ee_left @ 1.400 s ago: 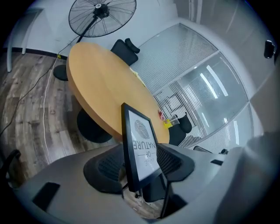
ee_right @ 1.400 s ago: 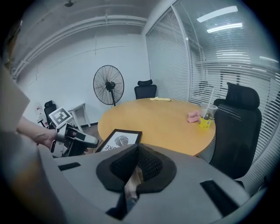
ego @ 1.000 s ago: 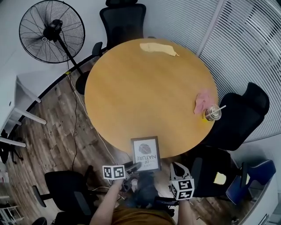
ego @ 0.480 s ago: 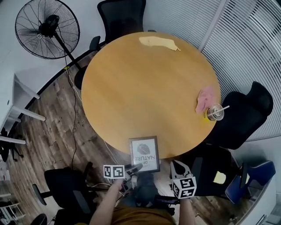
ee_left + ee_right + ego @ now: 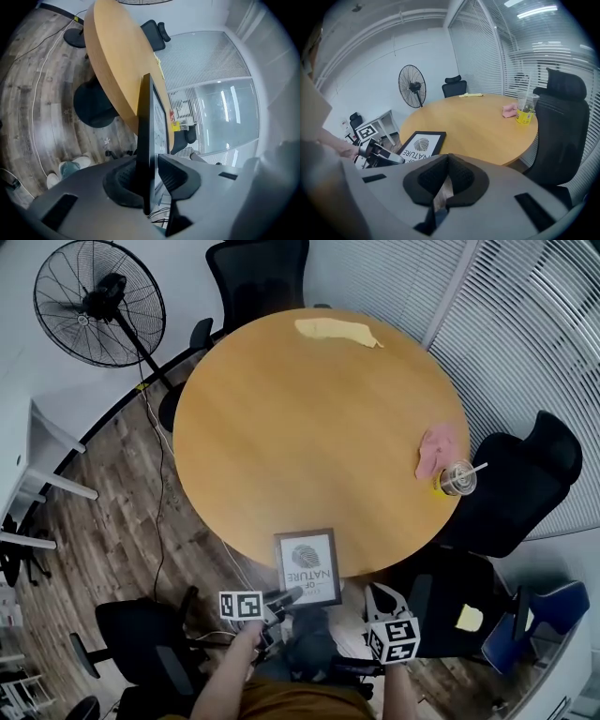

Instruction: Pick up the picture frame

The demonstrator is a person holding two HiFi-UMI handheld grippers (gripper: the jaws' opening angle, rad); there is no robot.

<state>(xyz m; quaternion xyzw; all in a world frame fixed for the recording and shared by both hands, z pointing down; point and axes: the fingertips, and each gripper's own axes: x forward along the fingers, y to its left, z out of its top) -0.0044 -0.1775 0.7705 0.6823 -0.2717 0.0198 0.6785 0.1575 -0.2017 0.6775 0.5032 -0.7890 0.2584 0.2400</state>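
The picture frame point(image 5: 308, 566), black with a white leaf print, lies at the near edge of the round wooden table point(image 5: 319, 427) and overhangs it a little. My left gripper point(image 5: 291, 594) is at the frame's near left corner. In the left gripper view the frame point(image 5: 146, 122) stands edge-on between the jaws of the left gripper point(image 5: 152, 164), which are closing. One pad lies against the frame's back and a thin gap shows at the other. My right gripper point(image 5: 375, 594) hangs off the table to the frame's right. In its own view the right gripper point(image 5: 448, 157) is shut and holds nothing.
A plastic cup with a straw point(image 5: 457, 479) and a pink cloth point(image 5: 436, 451) sit at the table's right edge, and a yellow object point(image 5: 336, 332) lies at the far edge. Black chairs point(image 5: 511, 484) point(image 5: 258, 277) ring the table. A floor fan point(image 5: 94, 306) stands at the far left.
The head view has shifted slightly. The frame and both grippers stay where they were, with the left gripper's tip at the frame's near left corner.
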